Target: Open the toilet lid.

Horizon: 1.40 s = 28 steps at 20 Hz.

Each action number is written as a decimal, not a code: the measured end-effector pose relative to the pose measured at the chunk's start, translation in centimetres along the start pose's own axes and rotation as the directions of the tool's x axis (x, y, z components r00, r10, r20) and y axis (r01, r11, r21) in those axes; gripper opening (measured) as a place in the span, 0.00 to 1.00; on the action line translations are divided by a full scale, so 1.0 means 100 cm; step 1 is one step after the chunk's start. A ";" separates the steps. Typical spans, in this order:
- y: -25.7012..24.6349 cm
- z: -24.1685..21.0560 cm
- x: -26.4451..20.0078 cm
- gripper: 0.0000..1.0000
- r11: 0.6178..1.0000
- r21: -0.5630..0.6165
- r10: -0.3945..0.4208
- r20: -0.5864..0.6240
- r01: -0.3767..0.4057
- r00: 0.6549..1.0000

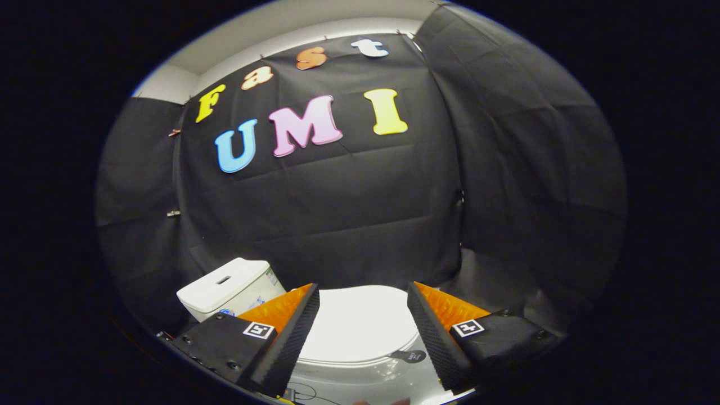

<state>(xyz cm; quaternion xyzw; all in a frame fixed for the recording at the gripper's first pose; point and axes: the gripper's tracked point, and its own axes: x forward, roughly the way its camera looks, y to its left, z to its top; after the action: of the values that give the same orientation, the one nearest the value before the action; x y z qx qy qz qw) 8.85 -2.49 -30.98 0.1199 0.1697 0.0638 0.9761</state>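
gripper (363, 301) wide open, holding nothing, above toilet | lid (360, 323) down on toilet, seen between fingers | tank (228, 287) left of lid | black tab (409, 356) at lid's near rim

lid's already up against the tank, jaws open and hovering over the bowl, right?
Not quite. The gripper view shows the toilet lid down flat over the bowl, not raised against the tank, which stands off to one side. The rest holds: the gripper hovers above the lid with its jaws open and nothing between them.
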 end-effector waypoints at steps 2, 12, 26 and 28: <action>-0.027 -0.033 0.016 0.99 0.997 0.074 -0.008 -0.064 0.013 0.998; -0.126 -0.184 0.058 0.99 0.873 0.445 -0.014 -0.392 0.202 0.920; -0.122 -0.228 0.083 0.12 0.518 0.818 0.187 -0.395 0.251 0.900; -0.119 -0.221 0.081 0.10 0.589 0.770 0.161 -0.410 0.245 0.898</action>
<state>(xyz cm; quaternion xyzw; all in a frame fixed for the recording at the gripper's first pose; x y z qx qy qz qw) 9.73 -7.97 -56.73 0.5266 0.3974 -0.0187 0.7513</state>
